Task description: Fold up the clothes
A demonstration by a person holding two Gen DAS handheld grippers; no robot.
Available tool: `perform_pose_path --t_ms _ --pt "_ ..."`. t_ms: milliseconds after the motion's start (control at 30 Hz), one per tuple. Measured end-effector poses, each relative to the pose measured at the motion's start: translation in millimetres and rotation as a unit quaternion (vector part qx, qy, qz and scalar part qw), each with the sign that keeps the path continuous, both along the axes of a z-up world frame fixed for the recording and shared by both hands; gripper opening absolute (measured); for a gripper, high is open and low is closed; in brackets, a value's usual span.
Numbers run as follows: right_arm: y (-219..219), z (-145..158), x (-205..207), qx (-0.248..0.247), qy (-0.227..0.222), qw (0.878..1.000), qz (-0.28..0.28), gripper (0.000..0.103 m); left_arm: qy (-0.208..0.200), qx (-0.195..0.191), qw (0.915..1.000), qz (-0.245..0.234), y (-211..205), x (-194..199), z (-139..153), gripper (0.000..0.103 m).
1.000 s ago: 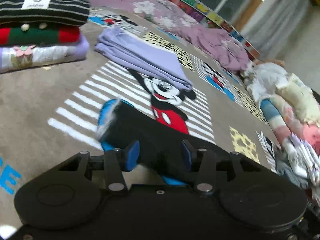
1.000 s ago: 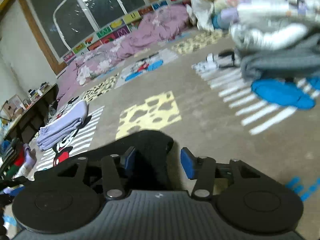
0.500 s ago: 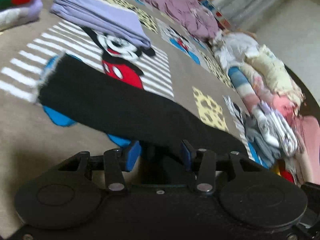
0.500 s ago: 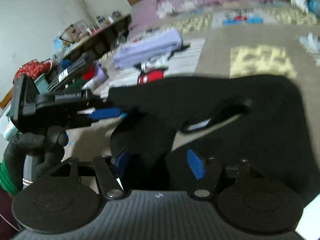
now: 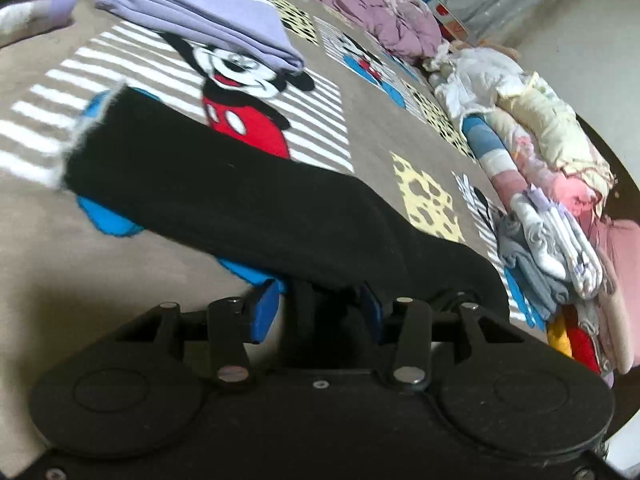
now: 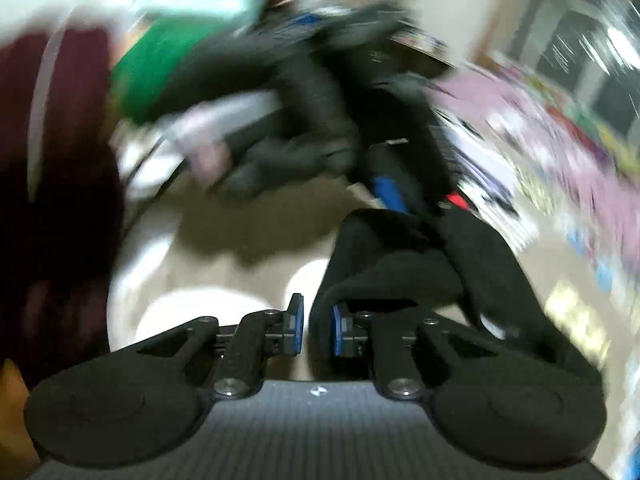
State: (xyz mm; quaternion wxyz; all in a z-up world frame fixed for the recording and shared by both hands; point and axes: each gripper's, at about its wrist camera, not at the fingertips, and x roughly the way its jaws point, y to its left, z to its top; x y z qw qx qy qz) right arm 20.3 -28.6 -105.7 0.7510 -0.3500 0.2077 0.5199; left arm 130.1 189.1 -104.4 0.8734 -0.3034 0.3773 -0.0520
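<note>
A long black garment [image 5: 224, 200] stretches from my left gripper [image 5: 316, 310] out over the carpet toward the upper left, lifted above the floor near me. A thick bunch of it sits between the blue pads [image 5: 264, 312], and the gripper is shut on it. In the right wrist view, which is heavily blurred, my right gripper [image 6: 318, 330] is shut narrowly on another part of the black garment [image 6: 420, 272]. Beyond it a blue pad [image 6: 386, 192] of the left gripper shows, held by a dark gloved hand [image 6: 304, 120].
A cartoon-mouse carpet [image 5: 360, 128] covers the floor. A folded lilac garment [image 5: 200, 12] lies on it, with a stack of folded clothes [image 5: 36, 0] at far left. Unfolded clothes [image 5: 540, 200] pile up along the right. Purple bedding [image 5: 380, 12] lies behind. A person's maroon clothing [image 6: 60, 160] fills the right view's left side.
My right gripper has swung round fast toward the left gripper and the person, and its jaws have closed narrower on the cloth. The left gripper has lifted the black garment slightly.
</note>
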Motion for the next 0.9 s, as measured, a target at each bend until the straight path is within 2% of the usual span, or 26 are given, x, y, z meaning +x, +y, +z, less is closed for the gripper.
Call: perform_pose_path --t_ms 33,67,100,133,167,233,300,333,400,567,667,733,800,833,900 --pt "-2 2 6 0.010 0.037 0.999 -0.014 0.043 -0.003 0.000 1.0000 0.005 3 -2 3 0.043" --pt "-6 4 13 0.026 0.080 0.996 -0.032 0.046 -0.008 -0.003 0.9999 0.010 6 -5 5 0.043" --pt "-14 10 27 0.072 0.148 0.984 -0.066 0.050 -0.012 -0.007 0.9998 0.015 10 -7 7 0.043" --pt "-24 12 41 0.117 0.202 0.967 -0.101 0.051 -0.016 -0.009 0.9996 0.020 12 -8 9 0.043" --pt "-33 14 56 0.160 0.253 0.944 -0.135 0.051 -0.018 -0.011 0.9995 0.023 14 -9 10 0.043" --pt "-51 14 83 0.239 0.342 0.888 -0.196 0.054 -0.021 -0.015 0.9993 0.028 17 -10 11 0.043" --pt "-63 10 102 0.295 0.388 0.839 -0.242 0.057 -0.023 -0.016 0.9991 0.031 17 -10 13 0.043" --pt "-61 8 110 0.298 0.390 0.831 -0.262 0.058 -0.025 -0.017 0.9990 0.031 18 -10 13 0.043" --pt "-54 3 124 0.295 0.385 0.821 -0.301 0.058 -0.028 -0.019 0.9989 0.031 18 -10 14 0.043" --pt "-41 -6 132 0.291 0.376 0.818 -0.323 0.056 -0.031 -0.021 0.9987 0.033 21 -11 14 0.043" --pt "-33 -12 135 0.289 0.371 0.817 -0.334 0.040 -0.033 -0.024 0.9985 0.036 24 -10 15 0.043" --pt "-28 -16 138 0.287 0.368 0.816 -0.342 0.017 -0.037 -0.027 0.9983 0.036 26 -10 16 0.043" --pt "-22 -20 141 0.286 0.364 0.815 -0.349 0.011 -0.042 -0.029 0.9981 0.035 29 -12 19 0.043" --pt "-20 -15 136 0.289 0.347 0.824 -0.342 0.011 -0.045 -0.029 0.9980 0.035 30 -13 20 0.043" --pt "-12 -2 122 0.283 0.300 0.855 -0.314 0.011 -0.053 -0.030 0.9977 0.031 33 -16 25 0.043"
